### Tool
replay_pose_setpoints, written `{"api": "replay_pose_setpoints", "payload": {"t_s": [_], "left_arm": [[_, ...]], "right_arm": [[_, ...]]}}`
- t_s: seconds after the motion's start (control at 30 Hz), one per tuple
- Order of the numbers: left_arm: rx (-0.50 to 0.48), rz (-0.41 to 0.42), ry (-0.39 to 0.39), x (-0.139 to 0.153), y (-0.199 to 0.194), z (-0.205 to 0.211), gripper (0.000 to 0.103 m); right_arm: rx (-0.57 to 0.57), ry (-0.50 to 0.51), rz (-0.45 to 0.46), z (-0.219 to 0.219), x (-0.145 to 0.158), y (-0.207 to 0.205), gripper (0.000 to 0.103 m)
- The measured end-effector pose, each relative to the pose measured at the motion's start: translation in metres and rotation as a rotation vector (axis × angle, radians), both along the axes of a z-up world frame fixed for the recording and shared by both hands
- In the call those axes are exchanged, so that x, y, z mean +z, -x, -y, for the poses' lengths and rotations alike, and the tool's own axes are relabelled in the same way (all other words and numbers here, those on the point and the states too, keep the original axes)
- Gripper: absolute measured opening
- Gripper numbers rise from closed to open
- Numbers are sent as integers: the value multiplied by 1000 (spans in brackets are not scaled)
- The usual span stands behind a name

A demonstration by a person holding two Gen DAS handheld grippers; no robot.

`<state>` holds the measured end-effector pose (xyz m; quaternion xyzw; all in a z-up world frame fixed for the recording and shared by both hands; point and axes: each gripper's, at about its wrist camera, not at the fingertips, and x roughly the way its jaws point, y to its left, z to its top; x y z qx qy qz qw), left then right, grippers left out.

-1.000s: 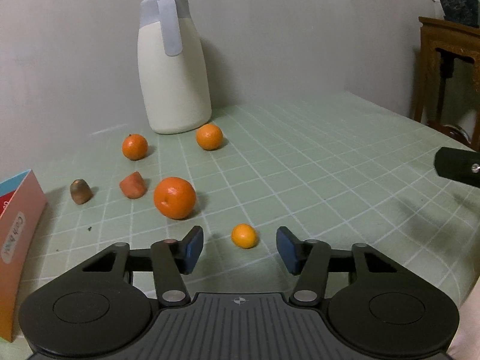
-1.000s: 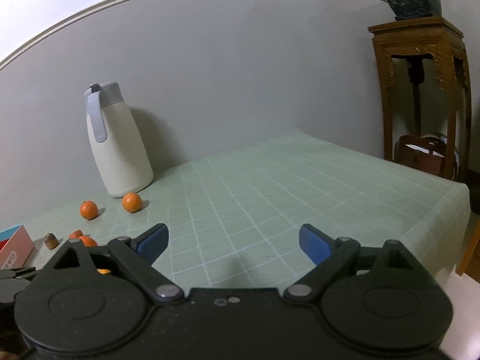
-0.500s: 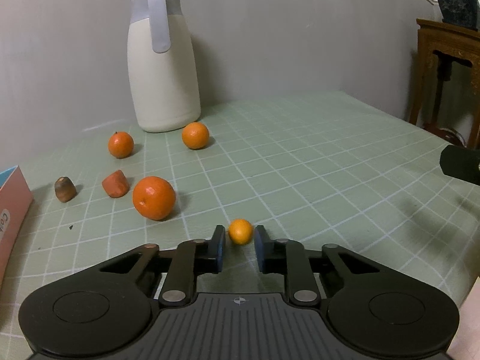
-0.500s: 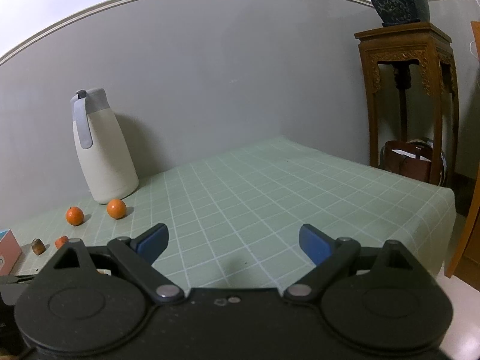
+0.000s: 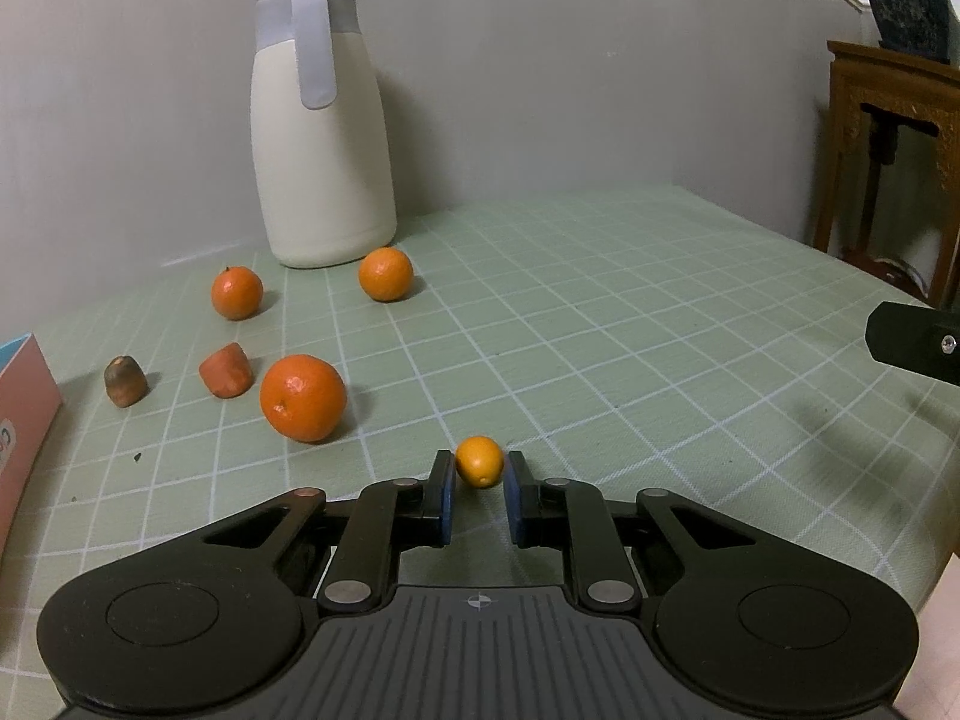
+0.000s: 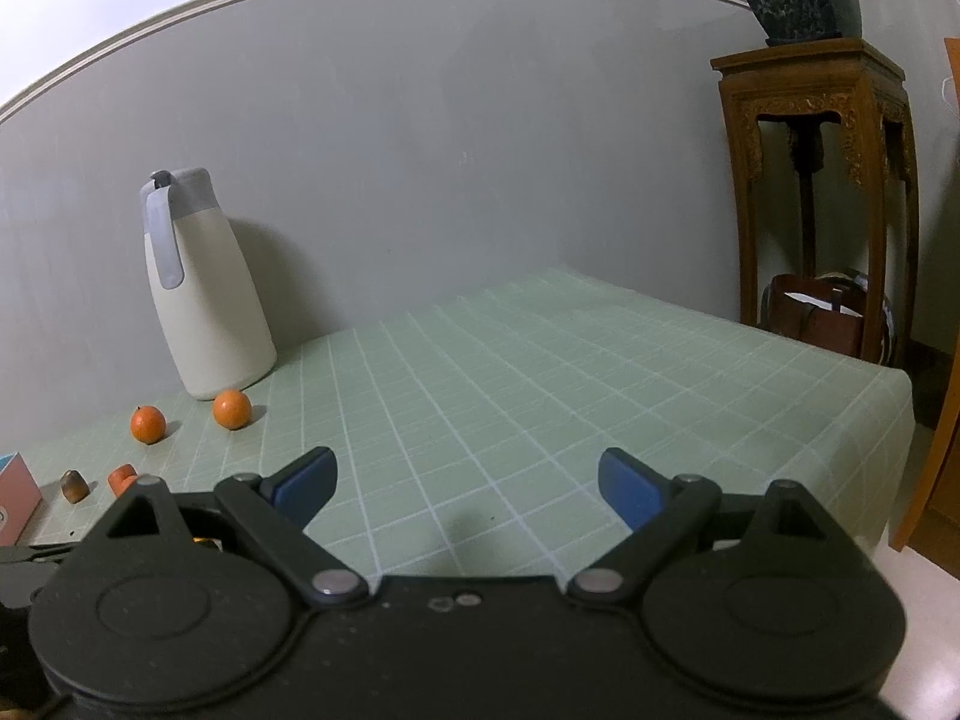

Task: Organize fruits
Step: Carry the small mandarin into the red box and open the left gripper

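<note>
A small orange kumquat [image 5: 479,461] sits just above the green checked tablecloth [image 5: 600,330], and my left gripper [image 5: 478,471] is shut on it, blue pads pressing both sides. To its left lie a large orange [image 5: 303,398], two mandarins [image 5: 237,293] [image 5: 386,273], an orange-red chunk [image 5: 225,369] and a brown piece [image 5: 125,382]. My right gripper [image 6: 468,480] is open over bare cloth with nothing between its fingers. The right wrist view shows the mandarins [image 6: 147,424] [image 6: 231,410] far off to the left.
A tall cream jug with a grey lid [image 5: 321,150] stands by the wall behind the fruit. A pink and blue box [image 5: 21,414] is at the left edge. A wooden stand with a potted plant [image 6: 822,198] rises beyond the table's right edge.
My left gripper's jaws have closed from wide apart onto the kumquat. The right gripper has stayed open.
</note>
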<state>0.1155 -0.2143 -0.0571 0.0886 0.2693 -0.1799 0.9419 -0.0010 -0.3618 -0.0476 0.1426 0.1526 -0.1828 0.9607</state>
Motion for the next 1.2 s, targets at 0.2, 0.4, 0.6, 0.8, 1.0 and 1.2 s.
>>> {"api": "replay_pose_setpoints", "payload": {"t_s": [0.2, 0.4, 0.6, 0.8, 1.0, 1.2], "left_arm": [[8, 13, 8, 0, 3, -5, 17], [28, 45, 22, 8, 6, -16, 17], [64, 93, 34, 21, 10, -39, 17], [130, 153, 42, 37, 13, -79, 17], [233, 205, 38, 52, 12, -133, 17], [370, 217, 35, 59, 12, -198, 17]], "right_arm": [[6, 5, -2, -2, -1, -2, 94], [13, 8, -2, -5, -1, -4, 94], [35, 23, -10, -16, 0, -10, 94], [77, 44, -15, -34, 2, -19, 94], [148, 75, -23, -65, 5, -33, 94], [244, 113, -26, -106, 6, -49, 94]]}}
